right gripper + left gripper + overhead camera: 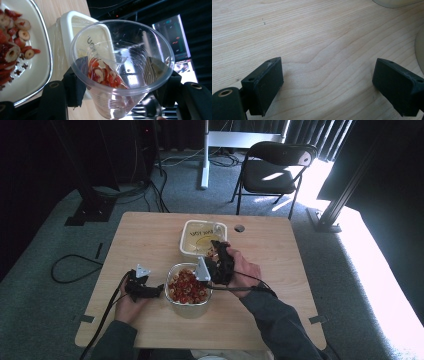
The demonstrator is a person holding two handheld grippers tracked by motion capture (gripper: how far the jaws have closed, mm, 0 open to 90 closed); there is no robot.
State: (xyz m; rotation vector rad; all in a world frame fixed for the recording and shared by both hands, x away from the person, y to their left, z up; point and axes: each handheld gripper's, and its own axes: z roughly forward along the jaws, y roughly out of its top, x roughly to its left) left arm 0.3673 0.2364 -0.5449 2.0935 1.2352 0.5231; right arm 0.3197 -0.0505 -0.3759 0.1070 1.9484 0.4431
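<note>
Right hand-held gripper [120, 87] clamps a clear cup [122, 67] with some red-white pieces, frame center, tipped over the white tub [202, 238]. Left hand-held gripper [329, 85] spread wide, nothing held, low over the table [312, 37], left of the bowl [188, 289].

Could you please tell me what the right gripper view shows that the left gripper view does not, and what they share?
Right gripper view: a clear plastic cup, tilted, clamped between the right gripper jaws, a few red-and-cream sliced pieces inside; beside it a glass bowl of the same pieces and a white rectangular container.

Left gripper view: the left gripper with jaws spread wide over bare wood, holding nothing.

Both: the light wooden table.
</note>
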